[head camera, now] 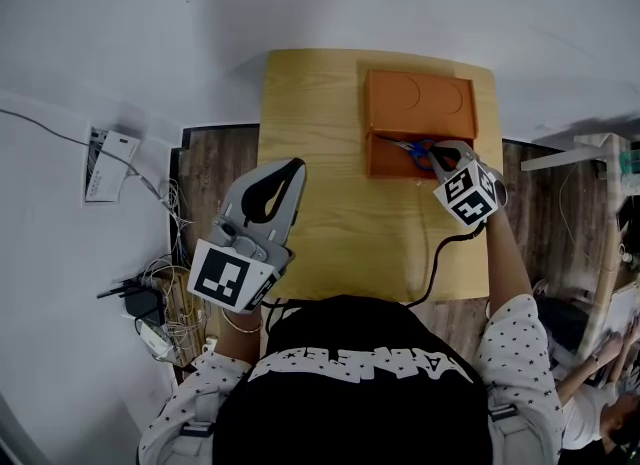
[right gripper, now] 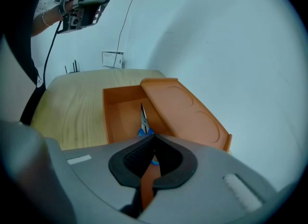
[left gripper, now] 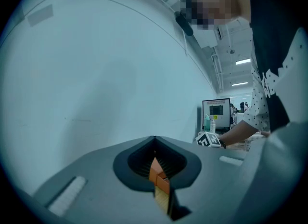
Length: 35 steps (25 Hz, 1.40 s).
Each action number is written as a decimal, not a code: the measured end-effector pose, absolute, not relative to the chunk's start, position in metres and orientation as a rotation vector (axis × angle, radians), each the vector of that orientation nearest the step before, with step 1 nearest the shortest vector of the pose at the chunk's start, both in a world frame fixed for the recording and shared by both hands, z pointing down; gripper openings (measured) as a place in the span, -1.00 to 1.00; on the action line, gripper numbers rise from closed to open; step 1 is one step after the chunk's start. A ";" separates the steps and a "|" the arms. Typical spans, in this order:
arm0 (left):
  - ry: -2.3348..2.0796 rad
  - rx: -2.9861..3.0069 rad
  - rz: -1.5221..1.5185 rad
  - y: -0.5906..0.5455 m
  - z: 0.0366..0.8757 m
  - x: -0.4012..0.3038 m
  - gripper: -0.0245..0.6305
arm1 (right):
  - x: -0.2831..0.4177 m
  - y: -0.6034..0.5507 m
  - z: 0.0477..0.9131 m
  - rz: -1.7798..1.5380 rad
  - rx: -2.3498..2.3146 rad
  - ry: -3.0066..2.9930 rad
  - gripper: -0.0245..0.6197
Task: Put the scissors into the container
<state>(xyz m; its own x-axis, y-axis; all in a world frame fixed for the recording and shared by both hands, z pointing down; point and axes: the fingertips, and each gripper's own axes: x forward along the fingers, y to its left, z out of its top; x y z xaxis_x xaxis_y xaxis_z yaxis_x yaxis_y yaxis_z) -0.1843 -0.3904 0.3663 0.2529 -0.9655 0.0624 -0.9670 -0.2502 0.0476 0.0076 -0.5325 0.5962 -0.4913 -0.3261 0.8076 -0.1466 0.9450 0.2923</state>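
The scissors (head camera: 410, 148), steel blades with blue and red handles, lie inside the open orange container (head camera: 383, 166) at the back of the wooden table (head camera: 330, 233). The container's lid (head camera: 418, 101) lies open behind it. My right gripper (head camera: 438, 157) hovers over the container's right end, tilted down, jaws shut and empty. In the right gripper view the scissors (right gripper: 143, 117) rest on the container floor (right gripper: 115, 114) just beyond the closed tips (right gripper: 154, 137). My left gripper (head camera: 293, 167) is held level over the table's left edge, shut with nothing in it (left gripper: 154, 139).
Cables and a power strip (head camera: 150, 303) lie on the floor at the left, near a white paper (head camera: 105, 163). A white stand (head camera: 600, 153) and another person's arm (head camera: 590, 363) are at the right. A monitor (left gripper: 215, 113) stands far off.
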 end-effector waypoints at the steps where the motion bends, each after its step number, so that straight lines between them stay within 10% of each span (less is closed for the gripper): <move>1: -1.871 2.427 0.045 -0.390 0.367 -0.183 -0.92 | 0.009 -0.532 0.593 -0.224 0.359 -2.101 -0.88; 35: -1.675 2.637 0.100 -0.384 0.344 -0.093 -0.92 | 0.109 -0.492 0.439 0.353 1.139 -2.586 -0.88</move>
<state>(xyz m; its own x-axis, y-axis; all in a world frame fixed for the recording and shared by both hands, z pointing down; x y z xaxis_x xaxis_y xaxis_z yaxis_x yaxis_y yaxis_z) -0.0930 -0.3844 0.3445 0.4234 -0.9037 0.0629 -0.9048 -0.4254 -0.0209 0.1094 -0.4922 0.4395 -0.6442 -0.6747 0.3602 -0.7466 0.6570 -0.1046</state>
